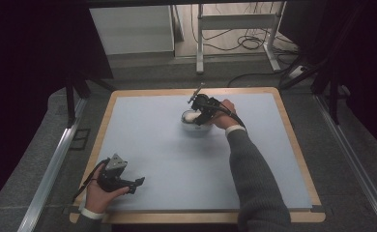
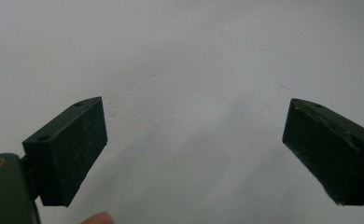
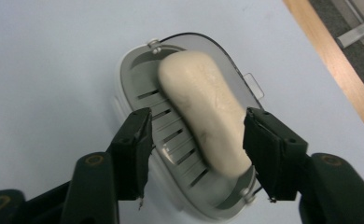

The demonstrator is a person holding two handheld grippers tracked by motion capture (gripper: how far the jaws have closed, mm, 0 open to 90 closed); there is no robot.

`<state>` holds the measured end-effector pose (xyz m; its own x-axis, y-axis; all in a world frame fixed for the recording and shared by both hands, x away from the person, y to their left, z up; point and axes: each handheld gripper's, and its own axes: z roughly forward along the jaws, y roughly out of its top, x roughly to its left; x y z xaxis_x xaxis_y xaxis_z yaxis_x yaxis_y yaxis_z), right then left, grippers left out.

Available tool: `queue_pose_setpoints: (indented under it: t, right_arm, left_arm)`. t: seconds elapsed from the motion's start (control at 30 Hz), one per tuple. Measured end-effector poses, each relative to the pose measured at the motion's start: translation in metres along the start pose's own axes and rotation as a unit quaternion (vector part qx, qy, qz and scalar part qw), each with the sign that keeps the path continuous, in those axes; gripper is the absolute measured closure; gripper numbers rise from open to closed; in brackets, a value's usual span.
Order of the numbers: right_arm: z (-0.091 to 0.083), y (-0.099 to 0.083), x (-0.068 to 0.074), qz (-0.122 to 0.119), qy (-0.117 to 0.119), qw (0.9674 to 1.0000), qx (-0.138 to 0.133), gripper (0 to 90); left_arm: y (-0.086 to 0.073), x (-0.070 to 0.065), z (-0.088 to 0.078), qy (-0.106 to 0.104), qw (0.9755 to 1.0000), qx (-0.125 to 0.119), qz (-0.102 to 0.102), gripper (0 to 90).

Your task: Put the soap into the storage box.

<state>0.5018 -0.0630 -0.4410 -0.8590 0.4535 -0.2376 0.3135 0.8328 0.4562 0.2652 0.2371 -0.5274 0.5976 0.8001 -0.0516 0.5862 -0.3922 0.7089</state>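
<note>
Room dim; desk frame (image 1: 235, 29) and cables on floor beyond tabletop (image 1: 143, 145), pale blue mat with wood edging. Soap dish (image 3: 138, 84) directly under right gripper (image 3: 196, 135), grey, slotted tray. Soap (image 3: 203, 116) lying in dish, between right jaws, long axis running away from gripper, roughly in line with its reach. Right jaws parted, one at the soap's edge, other clear; not clamped. Judged: soap just set down or about to be picked. Left gripper (image 2: 194, 140) well apart, near tabletop corner, jaws wide, nothing between. Right hand far nearer.
</note>
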Motion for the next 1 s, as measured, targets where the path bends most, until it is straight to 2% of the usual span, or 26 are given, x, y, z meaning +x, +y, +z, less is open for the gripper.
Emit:
queue_pose_setpoints:
  t: [0.07, 0.1, 0.13, 0.27, 0.3, 0.37, 0.53, 0.6, 0.7, 1.0]
  right_arm:
    - [-0.004, -0.002, 0.0, 0.013, -0.008, 0.9998, -0.011, 37.4]
    - [-0.01, -0.004, 0.001, 0.023, -0.02, 0.9992, -0.025, 35.5]
    - [-0.01, -0.004, 0.001, 0.023, -0.02, 0.9992, -0.025, 35.5]
    - [-0.025, -0.01, 0.004, 0.048, -0.029, 0.997, -0.054, 30.7]
    - [-0.031, -0.016, 0.006, 0.062, -0.027, 0.9955, -0.067, 29.3]
    - [-0.033, -0.018, 0.008, 0.067, -0.027, 0.9949, -0.07, 28.6]
    - [-0.039, -0.036, 0.015, 0.087, -0.034, 0.9931, -0.07, 25.9]
    - [-0.042, -0.047, 0.018, 0.097, -0.035, 0.9915, -0.079, 24.6]
    - [-0.046, -0.06, 0.024, 0.097, -0.037, 0.9903, -0.092, 23.5]
    - [-0.06, -0.105, 0.041, 0.118, -0.035, 0.9857, -0.116, 22.8]
  left_arm:
    - [0.0, 0.0, 0.0, 0.0, 1.0, 0.0, 0.0, 6.9]
    - [0.0, 0.0, 0.0, 0.001, 1.0, 0.001, 0.001, 6.9]
    - [0.0, 0.0, 0.001, 0.001, 1.0, 0.002, 0.001, 6.9]
    - [0.0, 0.0, 0.0, 0.001, 1.0, -0.001, 0.0, 6.9]
    - [0.0, 0.0, 0.0, 0.002, 1.0, -0.001, 0.0, 6.9]
    - [0.0, 0.0, 0.0, 0.002, 1.0, -0.001, 0.0, 6.9]
    - [0.0, 0.001, -0.002, 0.004, 1.0, -0.001, 0.001, 6.9]
    - [0.0, 0.001, -0.002, 0.004, 1.0, -0.002, -0.001, 6.9]
    - [0.0, 0.001, -0.002, 0.004, 1.0, -0.002, -0.001, 6.9]
    - [0.0, 0.0, 0.0, 0.004, 1.0, -0.001, -0.001, 6.9]
